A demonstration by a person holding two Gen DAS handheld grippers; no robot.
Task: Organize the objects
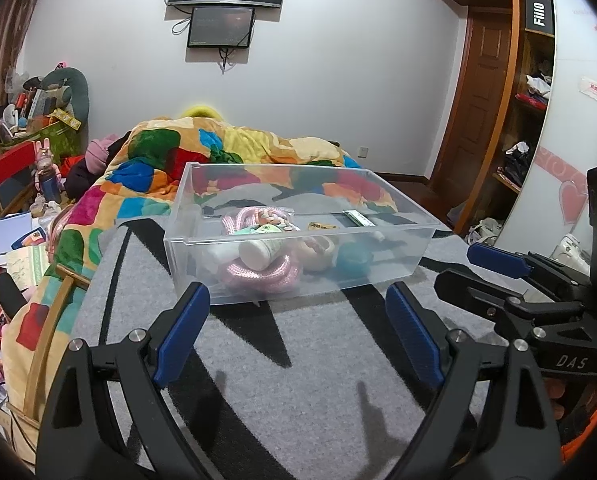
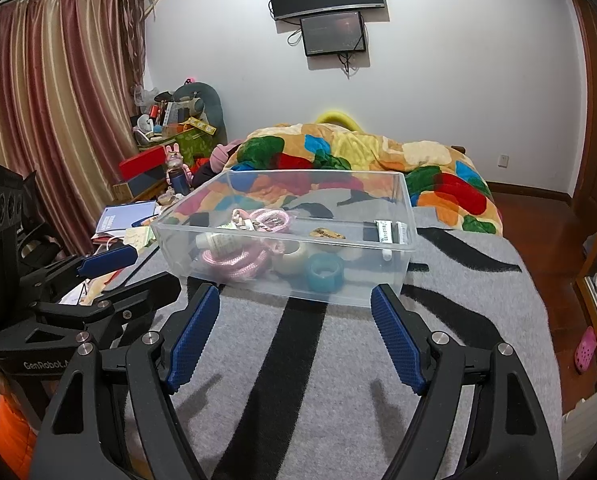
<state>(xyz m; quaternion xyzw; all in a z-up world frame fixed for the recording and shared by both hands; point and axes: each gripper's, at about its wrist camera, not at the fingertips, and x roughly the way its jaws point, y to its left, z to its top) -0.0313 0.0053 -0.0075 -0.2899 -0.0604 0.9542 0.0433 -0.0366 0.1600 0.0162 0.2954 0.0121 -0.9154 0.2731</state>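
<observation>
A clear plastic bin (image 1: 202, 236) (image 2: 408, 216) stands on a grey blanket with black stripes (image 1: 298, 360) (image 2: 318, 380). Inside lie a pink coiled rope (image 1: 266, 276) (image 2: 234, 264), a white bottle (image 1: 258, 252) (image 2: 218, 242), a white tape roll (image 1: 318, 256) (image 2: 292, 260), a teal ring (image 1: 352, 258) (image 2: 324, 272) and a small tube (image 2: 384, 232). My left gripper (image 1: 298, 308) is open and empty, just short of the bin's near wall. My right gripper (image 2: 296, 312) is open and empty, also in front of the bin. Each gripper shows in the other's view, the right one (image 1: 482, 268) and the left one (image 2: 134, 270).
A colourful quilt (image 1: 218, 152) (image 2: 378, 152) is heaped on the bed behind the bin. Cluttered boxes and toys (image 1: 38, 128) (image 2: 170, 136) stand at the left by curtains (image 2: 58, 100). A wooden wardrobe (image 1: 510, 100) and wooden floor (image 2: 546, 248) lie right.
</observation>
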